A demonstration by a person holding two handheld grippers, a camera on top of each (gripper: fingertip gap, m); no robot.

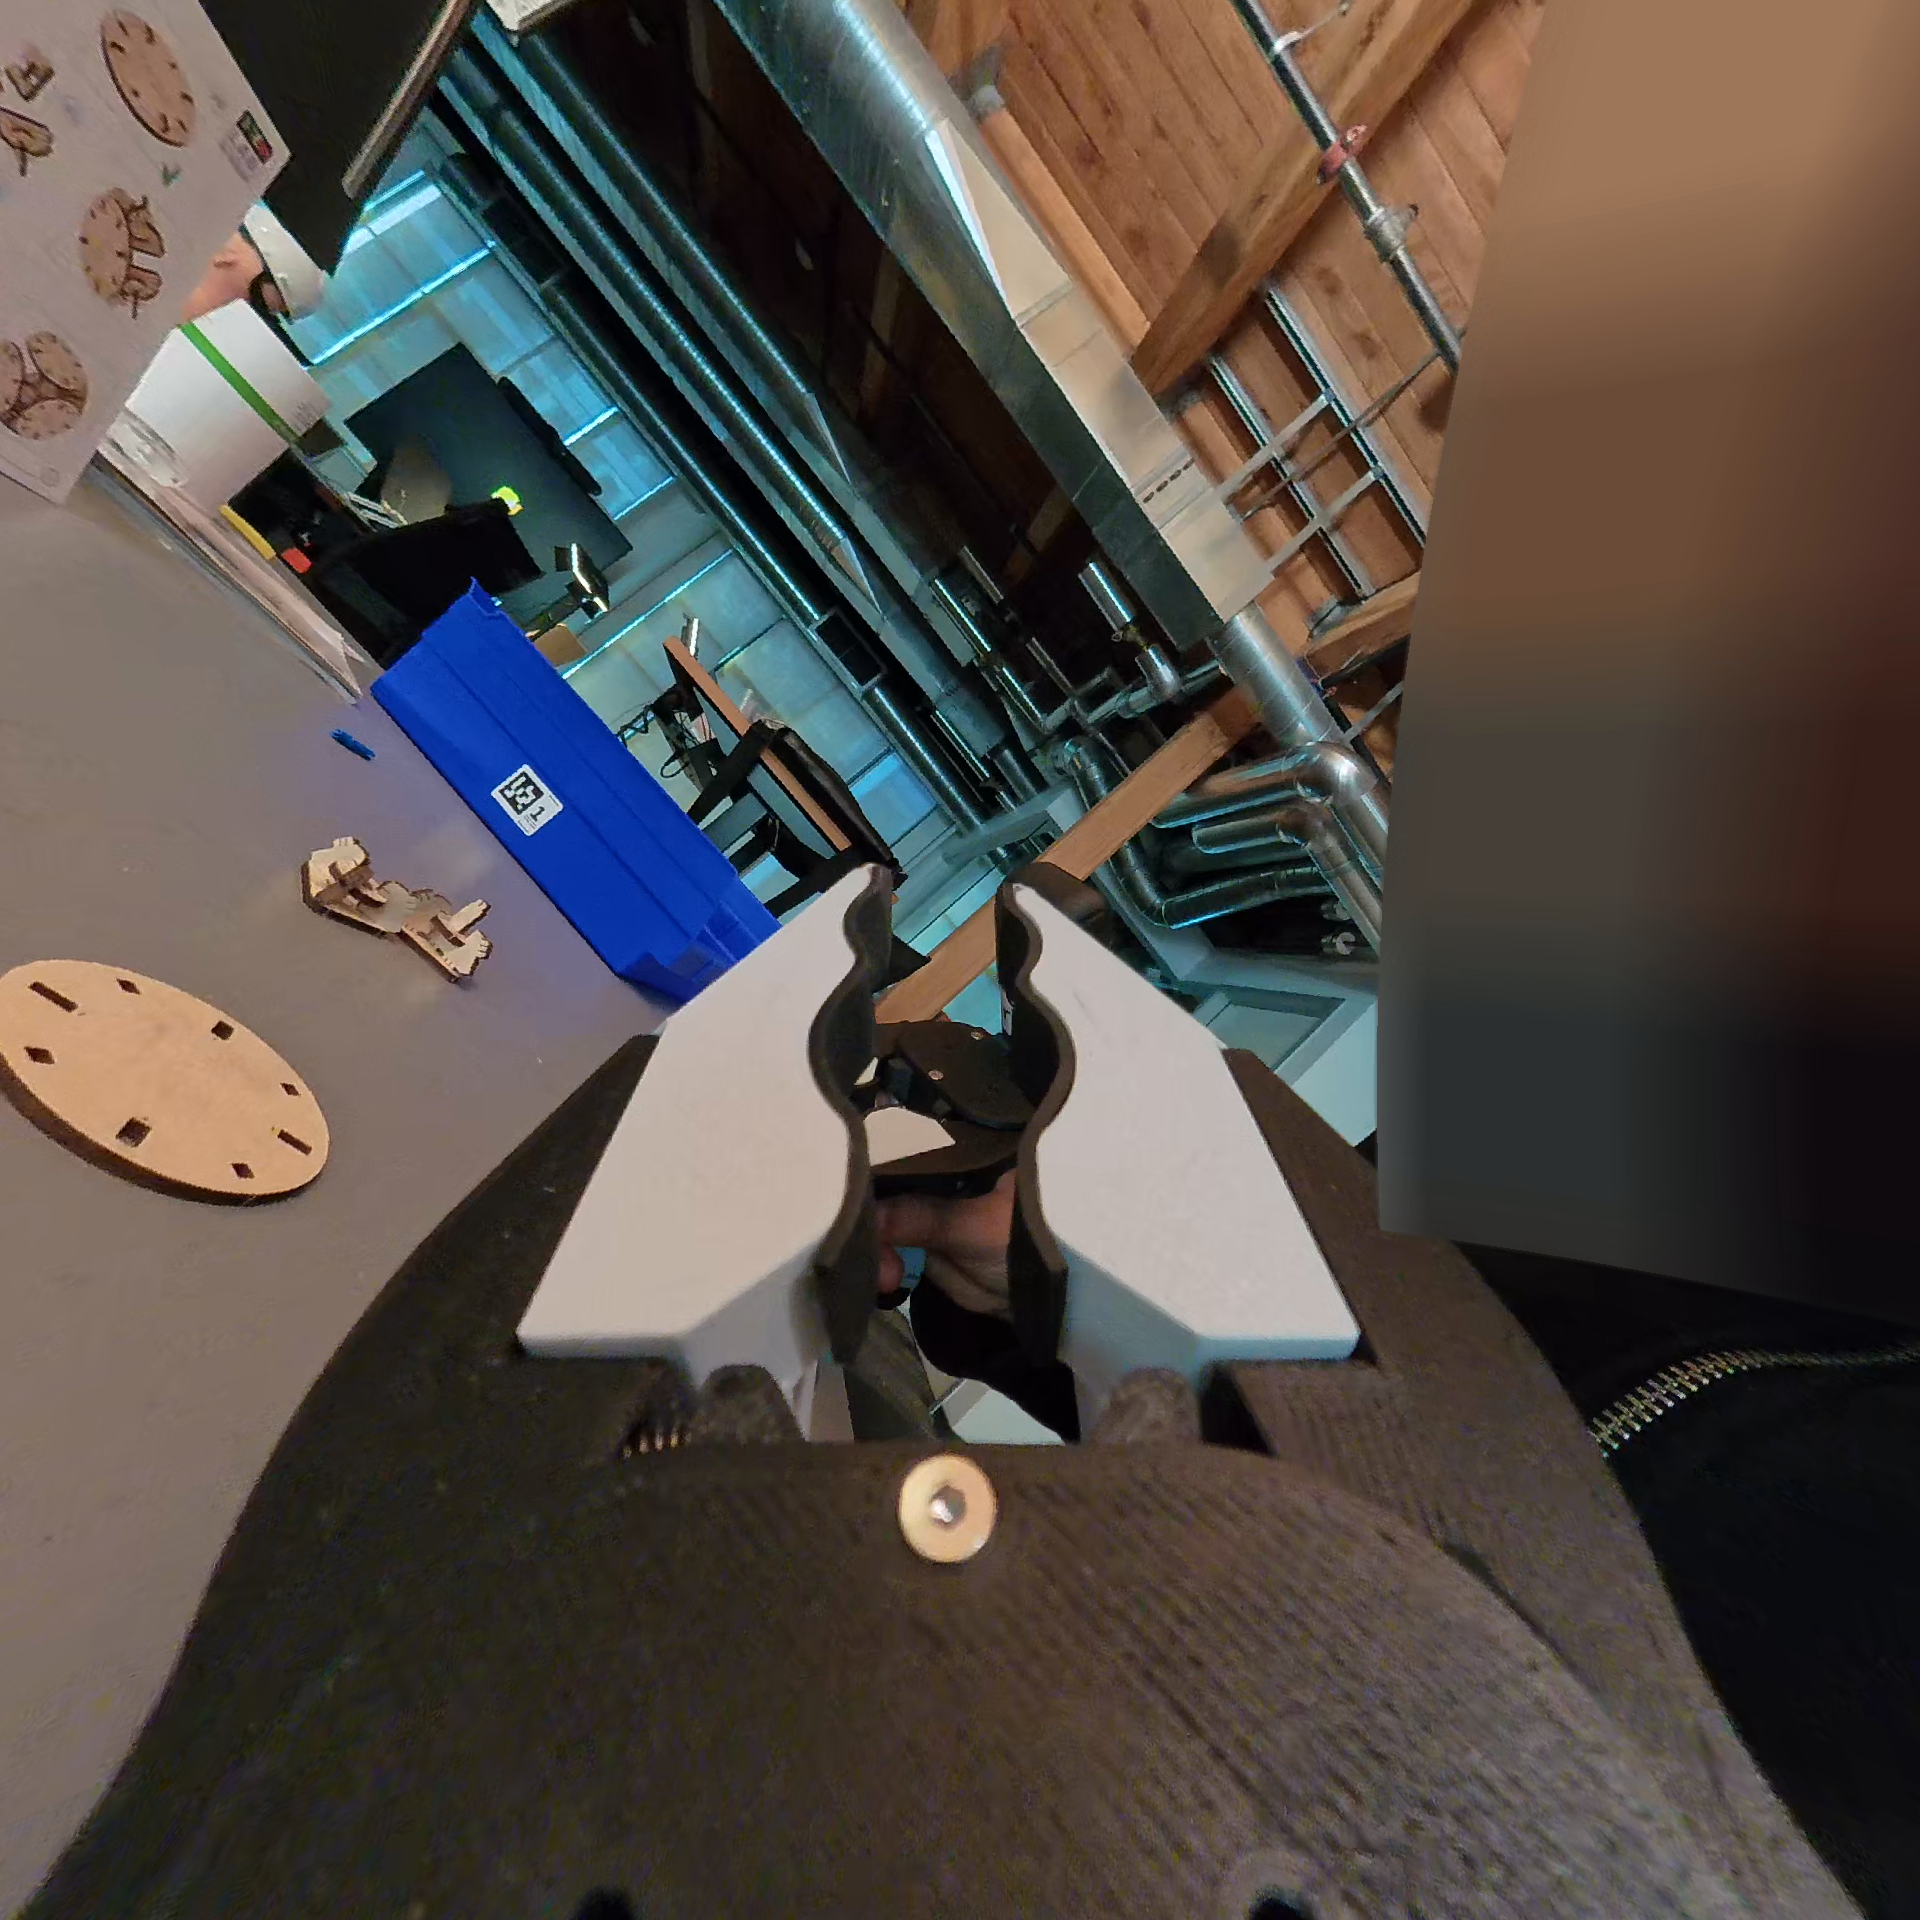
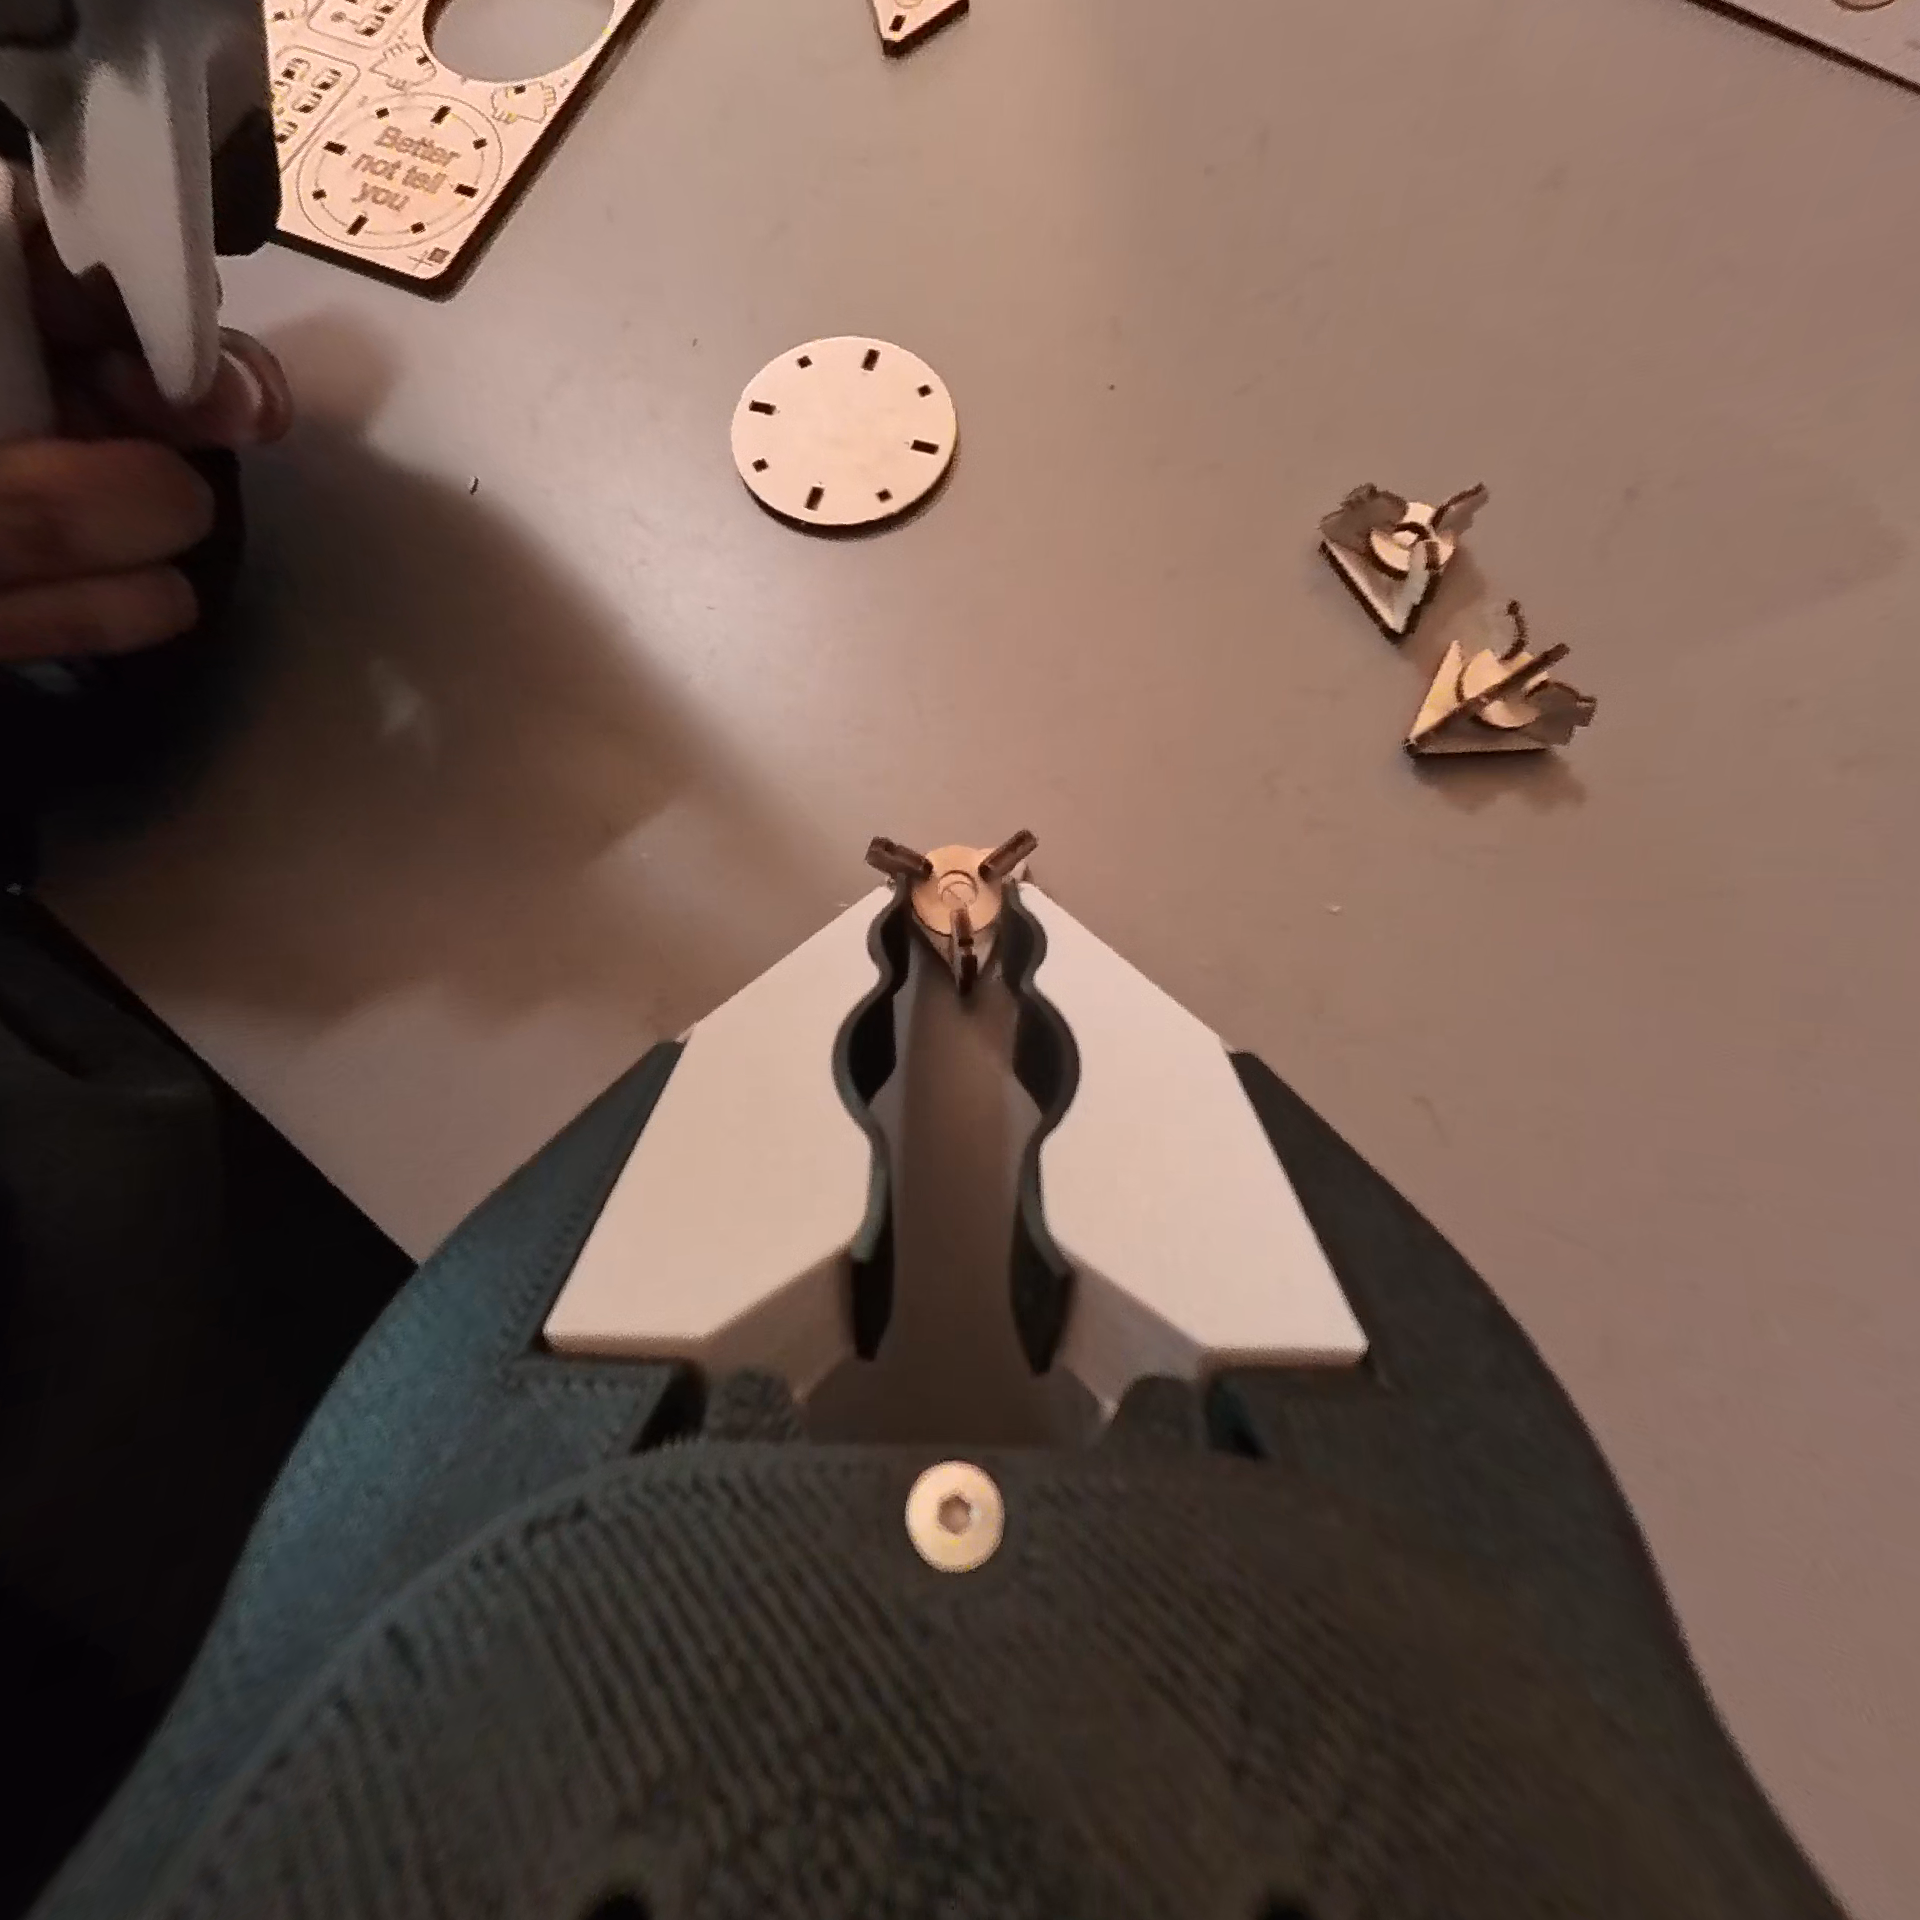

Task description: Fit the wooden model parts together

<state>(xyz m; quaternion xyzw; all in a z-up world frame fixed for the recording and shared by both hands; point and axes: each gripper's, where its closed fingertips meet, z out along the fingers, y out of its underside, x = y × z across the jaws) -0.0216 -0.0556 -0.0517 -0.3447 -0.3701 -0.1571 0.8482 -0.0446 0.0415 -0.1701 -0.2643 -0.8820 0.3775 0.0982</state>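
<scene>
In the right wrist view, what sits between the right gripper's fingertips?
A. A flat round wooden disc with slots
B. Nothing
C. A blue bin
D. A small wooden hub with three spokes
D: the right gripper has its fingertips closed on a small wooden hub with three spokes; the slotted disc lies apart on the table.

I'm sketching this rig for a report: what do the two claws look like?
The left claw has a black textured body, pale grey wedge fingers with wavy black pads, and a silver screw. The right claw matches, but its body is dark teal. A black zippered garment is worn.
</scene>
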